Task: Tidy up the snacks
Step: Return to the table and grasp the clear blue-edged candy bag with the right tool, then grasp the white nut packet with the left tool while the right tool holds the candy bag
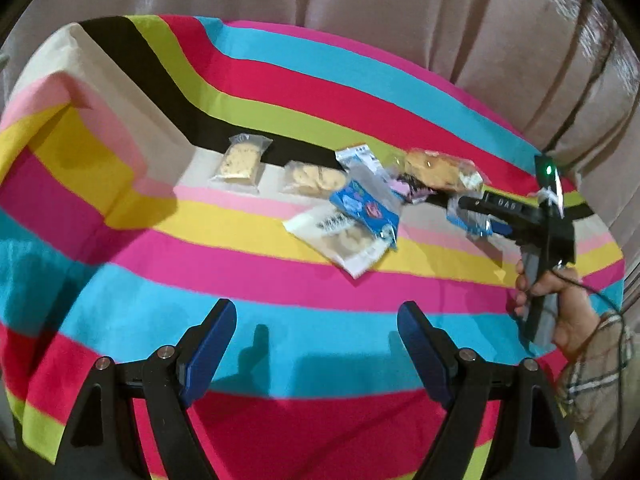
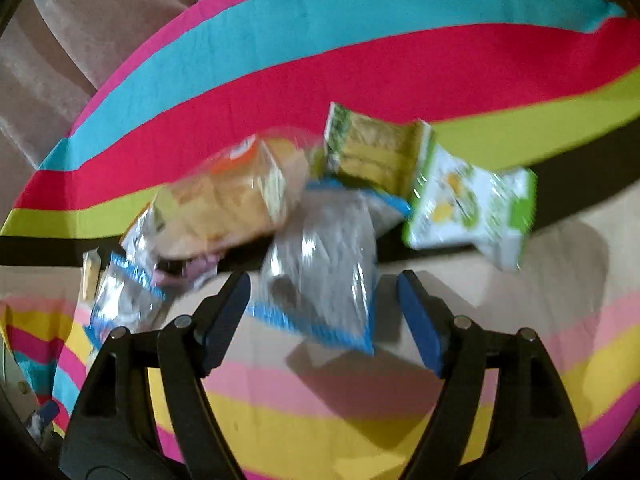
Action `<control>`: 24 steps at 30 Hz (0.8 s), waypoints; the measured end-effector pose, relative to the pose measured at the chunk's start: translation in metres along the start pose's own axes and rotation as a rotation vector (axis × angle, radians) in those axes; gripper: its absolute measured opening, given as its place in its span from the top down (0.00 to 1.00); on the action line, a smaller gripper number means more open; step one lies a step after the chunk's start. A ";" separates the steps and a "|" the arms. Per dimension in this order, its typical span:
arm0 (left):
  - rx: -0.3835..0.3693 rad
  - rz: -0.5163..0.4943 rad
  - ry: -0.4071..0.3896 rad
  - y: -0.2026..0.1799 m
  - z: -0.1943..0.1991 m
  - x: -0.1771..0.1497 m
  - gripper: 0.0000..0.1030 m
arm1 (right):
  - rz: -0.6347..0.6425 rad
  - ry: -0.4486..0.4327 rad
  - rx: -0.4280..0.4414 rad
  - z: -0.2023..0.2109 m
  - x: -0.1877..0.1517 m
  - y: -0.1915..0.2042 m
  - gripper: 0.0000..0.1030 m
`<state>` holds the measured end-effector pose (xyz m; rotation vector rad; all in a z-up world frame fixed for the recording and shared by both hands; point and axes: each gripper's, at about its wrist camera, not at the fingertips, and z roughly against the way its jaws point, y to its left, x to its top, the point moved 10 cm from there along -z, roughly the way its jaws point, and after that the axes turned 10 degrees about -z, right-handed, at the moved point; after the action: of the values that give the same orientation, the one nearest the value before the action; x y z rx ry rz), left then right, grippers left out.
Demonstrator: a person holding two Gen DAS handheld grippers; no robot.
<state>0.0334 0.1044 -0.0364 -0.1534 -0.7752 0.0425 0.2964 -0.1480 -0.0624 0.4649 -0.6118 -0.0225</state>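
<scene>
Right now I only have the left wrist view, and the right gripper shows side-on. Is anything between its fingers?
Observer: Yes. In the right wrist view a clear packet with blue edges lies between the open fingers of the right gripper. The pads do not seem to press on it, though the picture is blurred.
Operator: Any snack past that gripper that I miss?
Observer: A green-and-white packet lies just right of the clear one.
</scene>
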 end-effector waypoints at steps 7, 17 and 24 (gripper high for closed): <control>-0.084 0.081 0.016 0.012 -0.027 0.023 0.19 | -0.009 -0.034 0.118 0.029 -0.025 0.001 0.75; 0.066 -0.227 0.115 -0.037 -0.072 0.035 0.19 | -0.076 -0.033 0.160 0.086 -0.085 -0.025 0.76; 0.262 -0.615 0.149 -0.042 -0.095 0.048 0.10 | -0.131 -0.023 0.188 0.086 -0.088 -0.033 0.76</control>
<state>0.1336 0.0561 -0.0637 0.3307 -0.6351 -0.4438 0.1802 -0.1997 -0.0632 0.6869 -0.6082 -0.0960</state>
